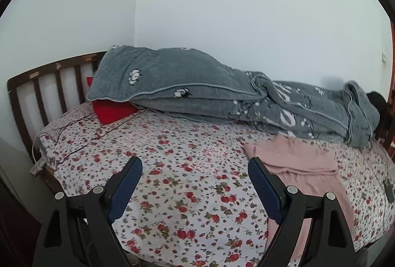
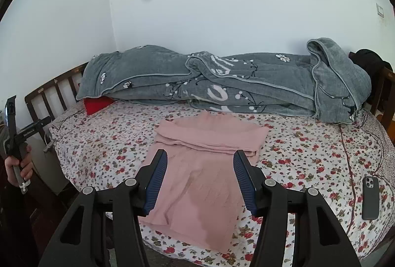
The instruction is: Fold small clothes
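A: Progress? Where's the garment?
B: Pink top (image 2: 197,168) lies mid-bed, just in front of the grey quilt (image 2: 222,79), top part folded down. More folds probably left.
A: Claws?
B: Left gripper (image 1: 195,168) wide, empty. Right gripper (image 2: 200,161) apart, empty.

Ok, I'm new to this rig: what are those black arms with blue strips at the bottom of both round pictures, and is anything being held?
Those are hand-held tongs, one per hand, each with a wide-angle camera looking along its two fingers. One picture is from the left tongs, the other from the right tongs. Both stand open and hold nothing. A pink garment, partly folded, lies on the flowered sheet; the right tongs sit over it, the left over bare sheet beside it. A grey quilt lies along the wall, over a red cushion. A phone lies at the right. The hand at the right picture's edge holds the left tongs.
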{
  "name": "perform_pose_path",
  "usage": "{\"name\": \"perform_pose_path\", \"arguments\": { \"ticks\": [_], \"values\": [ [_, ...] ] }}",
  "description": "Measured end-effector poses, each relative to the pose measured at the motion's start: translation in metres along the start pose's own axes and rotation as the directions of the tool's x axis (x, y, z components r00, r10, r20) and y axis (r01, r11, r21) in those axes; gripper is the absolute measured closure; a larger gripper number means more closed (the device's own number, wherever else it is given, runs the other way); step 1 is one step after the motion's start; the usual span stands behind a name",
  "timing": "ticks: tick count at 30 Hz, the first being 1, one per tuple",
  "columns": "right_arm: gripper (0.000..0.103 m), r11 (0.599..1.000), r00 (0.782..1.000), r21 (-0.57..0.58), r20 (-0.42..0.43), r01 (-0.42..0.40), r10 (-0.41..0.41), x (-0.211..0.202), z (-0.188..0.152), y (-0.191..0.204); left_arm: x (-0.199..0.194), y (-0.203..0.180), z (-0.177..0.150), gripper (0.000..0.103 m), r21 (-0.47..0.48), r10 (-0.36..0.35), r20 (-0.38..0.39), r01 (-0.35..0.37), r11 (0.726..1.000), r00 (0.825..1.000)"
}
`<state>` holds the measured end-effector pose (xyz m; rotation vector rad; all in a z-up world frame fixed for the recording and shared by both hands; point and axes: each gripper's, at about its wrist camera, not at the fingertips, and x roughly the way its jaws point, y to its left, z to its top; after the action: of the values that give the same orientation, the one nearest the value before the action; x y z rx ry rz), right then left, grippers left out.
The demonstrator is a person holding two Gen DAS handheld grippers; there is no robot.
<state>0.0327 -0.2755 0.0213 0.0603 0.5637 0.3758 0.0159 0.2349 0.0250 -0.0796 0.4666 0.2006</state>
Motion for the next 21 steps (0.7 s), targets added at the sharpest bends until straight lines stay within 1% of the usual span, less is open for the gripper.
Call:
{"name": "perform_pose_path", "arguments": {
  "ticks": [4, 8, 11, 15, 18, 21],
  "values": [
    [0.047, 1.000, 1.000, -0.008, -0.007, 0.004, -0.004, 0.012, -0.001, -0.004, 0.025, -0.022, 0.000, 0.016, 0.015, -0.019, -0.032, 0.020, 1.000, 0.999],
    [0.046, 1.000, 1.000, -0.016, -0.002, 0.018, -0.018, 0.028, -0.003, -0.010, 0.059, -0.049, 0.001, 0.016, 0.031, -0.038, -0.078, 0.040, 0.999, 0.996],
    [0.042, 0.999, 0.999, -0.024, -0.002, 0.044, -0.045, 0.044, -0.006, -0.015, 0.085, -0.067, -0.001, 0.016, 0.036, -0.066, -0.111, 0.070, 0.997, 0.992],
    [0.039, 0.997, 0.996, -0.015, -0.027, 0.082, -0.082, 0.081, -0.016, -0.034, 0.125, -0.090, -0.007, 0.016, 0.017, -0.129, -0.163, 0.133, 0.991, 0.978],
    [0.039, 0.996, 0.994, 0.031, -0.061, 0.089, -0.087, 0.113, -0.024, -0.055, 0.163, -0.115, -0.017, 0.016, 0.015, -0.174, -0.192, 0.181, 0.983, 0.966],
    [0.039, 0.989, 0.990, 0.076, -0.085, 0.123, -0.116, 0.147, -0.032, -0.078, 0.195, -0.136, -0.026, 0.016, 0.018, -0.203, -0.209, 0.211, 0.977, 0.957]
  ]
}}
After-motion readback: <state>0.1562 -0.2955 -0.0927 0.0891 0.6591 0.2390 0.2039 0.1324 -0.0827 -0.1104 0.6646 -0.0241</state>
